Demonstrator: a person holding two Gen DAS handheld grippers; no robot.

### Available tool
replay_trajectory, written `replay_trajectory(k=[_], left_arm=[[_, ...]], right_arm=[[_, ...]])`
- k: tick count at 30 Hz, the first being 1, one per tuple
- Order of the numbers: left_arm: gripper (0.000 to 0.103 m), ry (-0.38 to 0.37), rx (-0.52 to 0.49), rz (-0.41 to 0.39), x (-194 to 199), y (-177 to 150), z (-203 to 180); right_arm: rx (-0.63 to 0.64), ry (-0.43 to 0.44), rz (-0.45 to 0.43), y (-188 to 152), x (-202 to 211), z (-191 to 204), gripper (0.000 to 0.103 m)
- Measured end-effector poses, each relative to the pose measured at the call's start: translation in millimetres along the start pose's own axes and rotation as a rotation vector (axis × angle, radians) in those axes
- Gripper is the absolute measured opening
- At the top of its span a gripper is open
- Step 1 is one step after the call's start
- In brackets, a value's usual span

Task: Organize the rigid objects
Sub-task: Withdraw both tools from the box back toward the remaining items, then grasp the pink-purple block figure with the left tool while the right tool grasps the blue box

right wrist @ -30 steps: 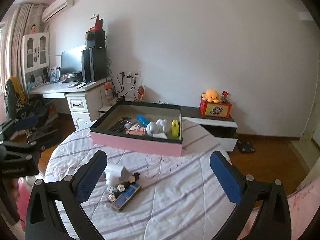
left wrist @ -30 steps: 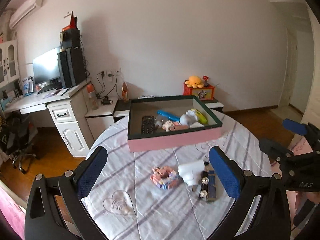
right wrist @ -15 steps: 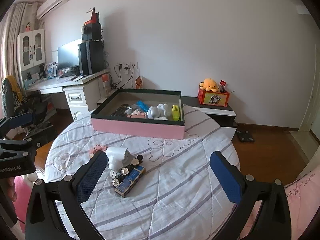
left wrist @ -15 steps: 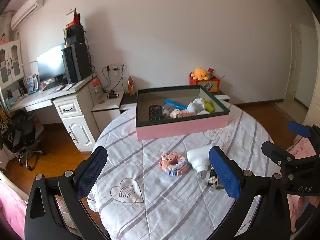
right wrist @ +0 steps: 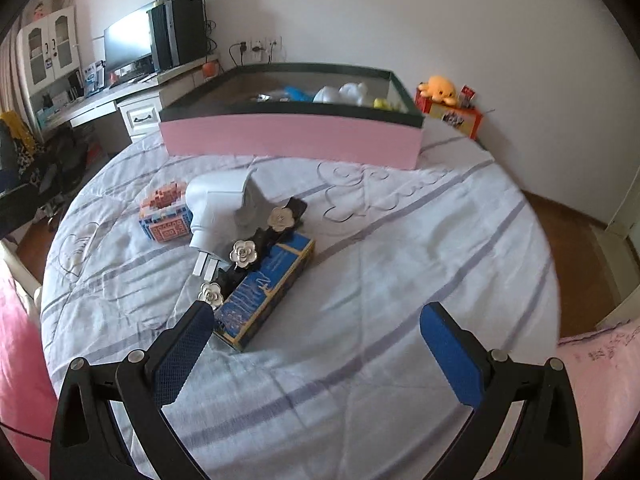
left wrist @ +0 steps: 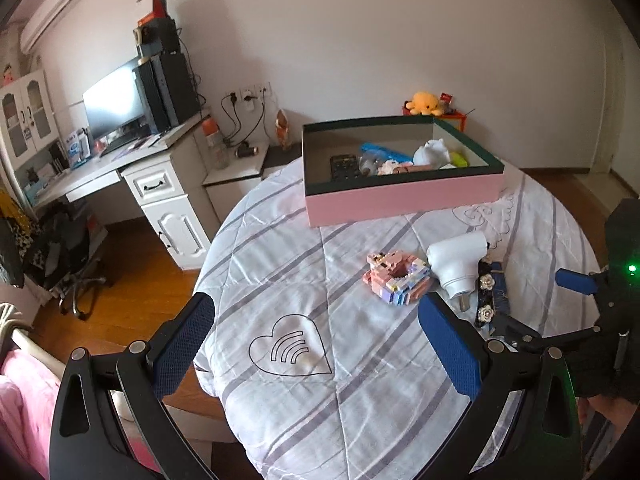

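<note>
On the round table's quilted cloth [left wrist: 304, 288] lie a pink brick-built toy [left wrist: 396, 277] [right wrist: 165, 218], a white plug adapter [left wrist: 458, 261] [right wrist: 219, 208], a black hair clip with white flowers [right wrist: 256, 246] [left wrist: 486, 294] and a blue box [right wrist: 266, 294]. Behind them stands a pink box with a dark green rim [left wrist: 404, 196] [right wrist: 292, 136], holding a remote, a blue item, white and yellow things. My left gripper [left wrist: 316, 344] is open over the near cloth. My right gripper [right wrist: 316, 350] is open, its left fingertip close to the blue box.
A white desk [left wrist: 132, 168] with a monitor and speakers stands at the left, a chair [left wrist: 60, 248] below it. An orange plush [left wrist: 424, 103] sits on a low cabinet by the wall. Pink bedding [right wrist: 600, 360] lies beside the table. Wooden floor surrounds it.
Both grippers have dropped and tilted toward the table. The right one has come close to the loose items, which now fill its view; the left has drawn back to the left.
</note>
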State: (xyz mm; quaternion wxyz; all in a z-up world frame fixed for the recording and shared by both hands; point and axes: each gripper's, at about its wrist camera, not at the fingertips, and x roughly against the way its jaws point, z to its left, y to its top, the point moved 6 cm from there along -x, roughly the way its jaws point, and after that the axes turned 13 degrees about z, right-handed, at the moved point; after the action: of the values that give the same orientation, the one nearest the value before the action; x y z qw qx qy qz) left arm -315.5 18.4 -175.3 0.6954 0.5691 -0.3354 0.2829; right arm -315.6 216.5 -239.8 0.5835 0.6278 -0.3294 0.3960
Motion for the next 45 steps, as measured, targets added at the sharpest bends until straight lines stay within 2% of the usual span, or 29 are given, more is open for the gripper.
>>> replay_trajectory(k=[2, 6, 12, 14, 15, 17, 19, 22, 25, 27, 28, 30, 31, 34, 45], left_arm=[[0.103, -0.008, -0.001, 0.008, -3, 0, -1], [0.103, -0.005, -0.025, 0.024, -10, -1, -7], [0.103, -0.007, -0.045, 0.058, -24, -3, -14], [0.103, -0.014, -0.049, 0.066, -29, -3, -17], [0.103, -0.018, -0.052, 0.070, -31, -3, -19], [0.103, -0.026, -0.062, 0.079, -35, -4, -22], [0.103, -0.031, -0.071, 0.090, -41, -4, -27], [0.103, -0.029, -0.082, 0.108, -48, -5, -31], [0.103, -0.030, -0.093, 0.119, -54, -6, -34], [0.103, -0.032, -0.091, 0.128, -57, -6, -34], [0.103, -0.033, -0.089, 0.129, -59, -7, -33], [0.103, -0.036, -0.085, 0.138, -62, -7, -33], [0.103, -0.036, -0.084, 0.140, -63, -7, -32], [0.103, -0.040, -0.079, 0.145, -65, -7, -32], [0.103, -0.127, -0.056, 0.156, -88, 9, -47]], right_arm=[[0.015, -0.003, 0.004, 3, -4, 4, 0.103], [0.037, -0.076, 0.003, 5, -10, -1, 0.103], [-0.052, -0.122, 0.013, 5, -13, -45, 0.103], [-0.077, -0.171, 0.013, 7, -13, -62, 0.103], [-0.088, -0.164, 0.007, 7, -11, -67, 0.103], [-0.089, -0.076, -0.023, 10, -5, -67, 0.103], [-0.051, -0.025, -0.037, 14, -4, -60, 0.102], [0.032, -0.024, -0.020, 18, -10, -45, 0.090], [0.080, -0.014, -0.002, 20, -18, -34, 0.059], [0.090, 0.003, -0.006, 22, -19, -32, 0.054], [0.093, 0.014, -0.006, 23, -20, -32, 0.047], [0.077, 0.008, -0.029, 22, -16, -37, 0.027], [0.051, -0.005, -0.044, 24, -15, -42, 0.020], [-0.046, 0.010, -0.052, 22, -14, -61, 0.020], [-0.029, -0.010, -0.025, 22, -18, -57, 0.021]])
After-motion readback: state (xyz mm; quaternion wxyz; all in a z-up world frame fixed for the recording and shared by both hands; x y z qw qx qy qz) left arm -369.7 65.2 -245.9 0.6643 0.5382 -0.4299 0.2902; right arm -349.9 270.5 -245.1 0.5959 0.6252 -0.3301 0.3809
